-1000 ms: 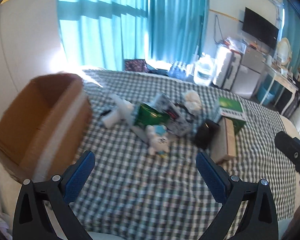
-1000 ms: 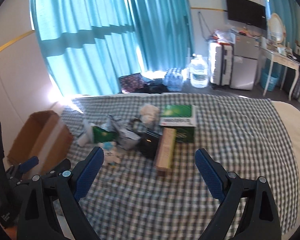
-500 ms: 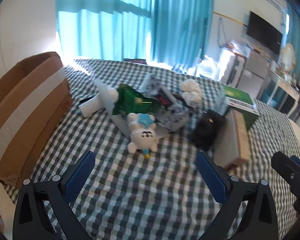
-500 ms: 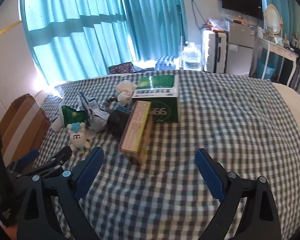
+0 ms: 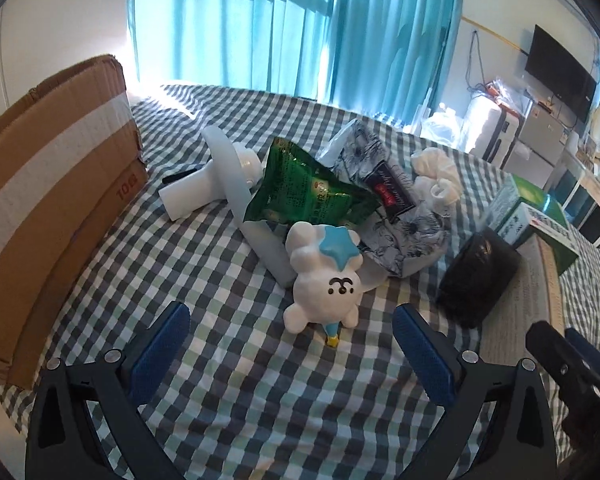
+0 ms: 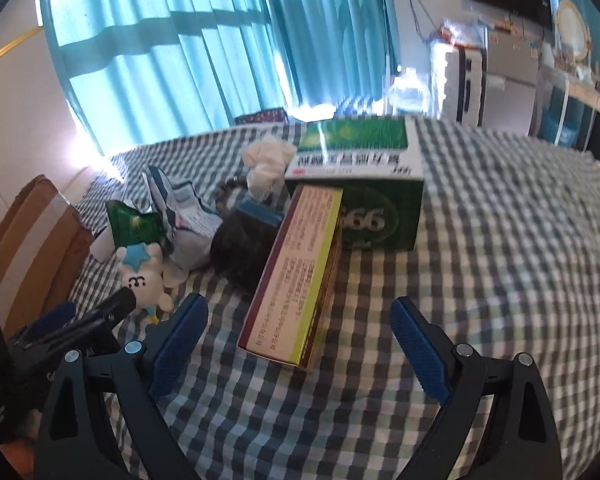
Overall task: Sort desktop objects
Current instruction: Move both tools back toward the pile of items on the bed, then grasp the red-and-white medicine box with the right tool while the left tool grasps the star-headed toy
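A white plush toy (image 5: pixel 325 280) with a blue star lies on the checked cloth just ahead of my open left gripper (image 5: pixel 291 344). Behind it sit a green snack bag (image 5: pixel 308 192), a white fan-like gadget (image 5: pixel 216 184), a patterned pouch (image 5: pixel 384 208), white cloth (image 5: pixel 436 176) and a black pouch (image 5: pixel 478 276). My open right gripper (image 6: pixel 299 334) hovers right before a long maroon-and-yellow box (image 6: pixel 296 276), which leans against a green box (image 6: pixel 364 184). Both grippers are empty. The plush toy (image 6: pixel 142 276) shows left in the right wrist view.
An open cardboard box (image 5: pixel 48 184) stands at the left edge of the checked cloth (image 5: pixel 260 400). Teal curtains (image 5: pixel 292 24) hang behind. A fridge, TV and dresser stand far right. My left gripper's body (image 6: pixel 72 328) shows low left in the right wrist view.
Both grippers have moved forward and down toward the pile. The plush toy now sits close to the left gripper, and the long box close to the right one.
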Demonstrator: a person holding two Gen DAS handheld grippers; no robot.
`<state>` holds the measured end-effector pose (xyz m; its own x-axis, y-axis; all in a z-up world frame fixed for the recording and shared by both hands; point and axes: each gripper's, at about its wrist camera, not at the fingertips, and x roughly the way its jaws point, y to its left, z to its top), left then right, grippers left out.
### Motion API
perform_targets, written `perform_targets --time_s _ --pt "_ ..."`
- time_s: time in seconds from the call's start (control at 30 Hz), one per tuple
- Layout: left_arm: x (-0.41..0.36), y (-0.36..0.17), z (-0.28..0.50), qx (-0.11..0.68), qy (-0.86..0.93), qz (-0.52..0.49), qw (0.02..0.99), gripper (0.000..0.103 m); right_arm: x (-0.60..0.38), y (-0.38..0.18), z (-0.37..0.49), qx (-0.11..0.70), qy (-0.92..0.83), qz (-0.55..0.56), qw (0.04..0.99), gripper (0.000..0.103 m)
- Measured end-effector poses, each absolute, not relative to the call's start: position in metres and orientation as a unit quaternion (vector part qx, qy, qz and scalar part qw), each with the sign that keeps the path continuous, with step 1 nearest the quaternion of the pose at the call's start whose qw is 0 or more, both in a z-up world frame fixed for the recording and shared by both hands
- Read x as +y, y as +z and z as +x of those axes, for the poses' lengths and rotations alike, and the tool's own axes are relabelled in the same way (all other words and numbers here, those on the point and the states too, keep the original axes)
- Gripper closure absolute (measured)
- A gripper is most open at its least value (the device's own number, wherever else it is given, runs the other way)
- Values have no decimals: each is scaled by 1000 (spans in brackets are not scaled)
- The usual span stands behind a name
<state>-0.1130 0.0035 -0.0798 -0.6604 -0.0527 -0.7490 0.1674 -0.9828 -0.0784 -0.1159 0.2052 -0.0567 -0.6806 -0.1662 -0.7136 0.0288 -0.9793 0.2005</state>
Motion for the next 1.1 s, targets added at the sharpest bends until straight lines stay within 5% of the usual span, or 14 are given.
perform_targets --time_s 0.4,0.77,0.97,1.1 --pt "21 -94 -135 29 -918 390 73 0 210 -64 -136 -88 -915 391 51 10" --pt "18 -110 -143 42 -911 401 85 0 213 -87 -150 -87 -893 440 43 49" --pt "10 -108 -140 48 -916 383 111 0 219 -86 -148 -93 -893 439 40 53" --pt "1 -109 -136 77 -915 382 103 11 225 -84 -147 -99 -894 435 33 53"
